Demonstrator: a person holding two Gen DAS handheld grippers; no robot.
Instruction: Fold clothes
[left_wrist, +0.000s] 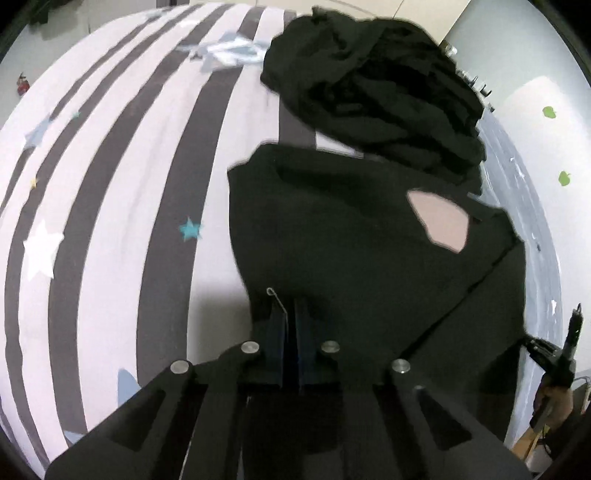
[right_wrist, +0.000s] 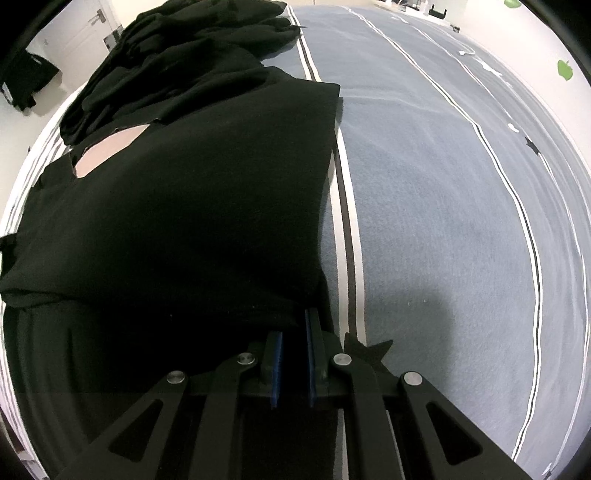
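Two black garments were seen in the left wrist view, lying on a bed covered by a striped sheet (left_wrist: 110, 192) with pale and dark grey bands and scattered stars. A flat-spread black garment (left_wrist: 351, 258) was laid across the near right part of the bed, with a pale patch of sheet showing through a gap in it (left_wrist: 439, 225). Beyond it, touching its far edge, a crumpled heap of black clothes (left_wrist: 373, 88) was piled. The left tongs (left_wrist: 291, 314) were pointed steeply down at the near edge of the flat garment, their blue pads pressed together; whether cloth was pinched between them could not be told, since the fabric and the dark pads ran together. A thin loop of thread was seen at the tip. At the far right edge, a hand (left_wrist: 554, 402) holding the other tool was glimpsed.

In the right wrist view, the same flat black garment (right_wrist: 184, 206) was seen filling the left half, spread on a blue-grey part of the bedding (right_wrist: 443, 206) crossed by thin white and dark lines. The heap of black clothes (right_wrist: 173, 55) lay beyond it, touching. The right tongs (right_wrist: 293, 332) were held nearly closed at the garment's near right corner, with black cloth gripped between the blue pads.
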